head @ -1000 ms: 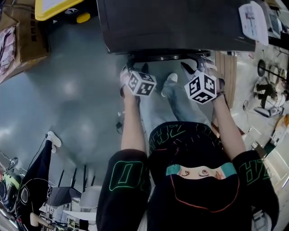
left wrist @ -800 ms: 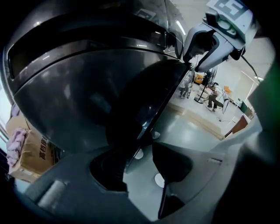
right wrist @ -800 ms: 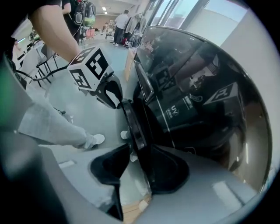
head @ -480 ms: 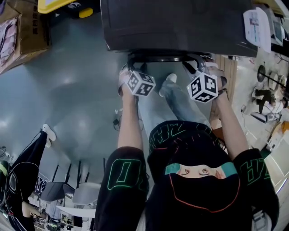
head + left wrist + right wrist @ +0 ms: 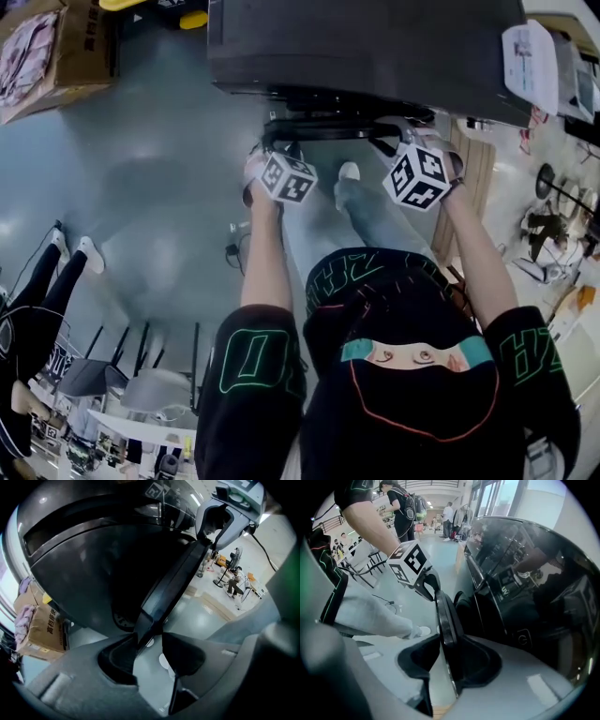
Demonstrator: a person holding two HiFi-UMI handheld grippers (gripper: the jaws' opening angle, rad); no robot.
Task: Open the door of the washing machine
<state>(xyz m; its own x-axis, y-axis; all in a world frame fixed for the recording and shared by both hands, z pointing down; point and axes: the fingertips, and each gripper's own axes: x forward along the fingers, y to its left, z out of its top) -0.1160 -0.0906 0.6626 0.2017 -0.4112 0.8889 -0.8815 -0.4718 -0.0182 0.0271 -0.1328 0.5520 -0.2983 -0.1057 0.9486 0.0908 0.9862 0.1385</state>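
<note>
Snugly, right hand-held gripper (image 5: pixel 447 641) on door (image 5: pixel 443 605)

**Shiny grey floor and what stands on it**

The glossy grey-green floor (image 5: pixel 150 187) carries a dark grey, box-shaped washing machine (image 5: pixel 375 47) at the top of the head view. A brown cardboard box (image 5: pixel 56 52) sits upper left. A thin black cable (image 5: pixel 232 248) lies near the middle, and grey chairs (image 5: pixel 155 389) stand lower left.

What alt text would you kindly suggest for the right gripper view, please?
The right gripper holds the dark door rim of the washing machine between its fingers. Farther along the rim, the left gripper, under its marker cube, is closing its fingers around it; the glossy machine fills the right.
</note>
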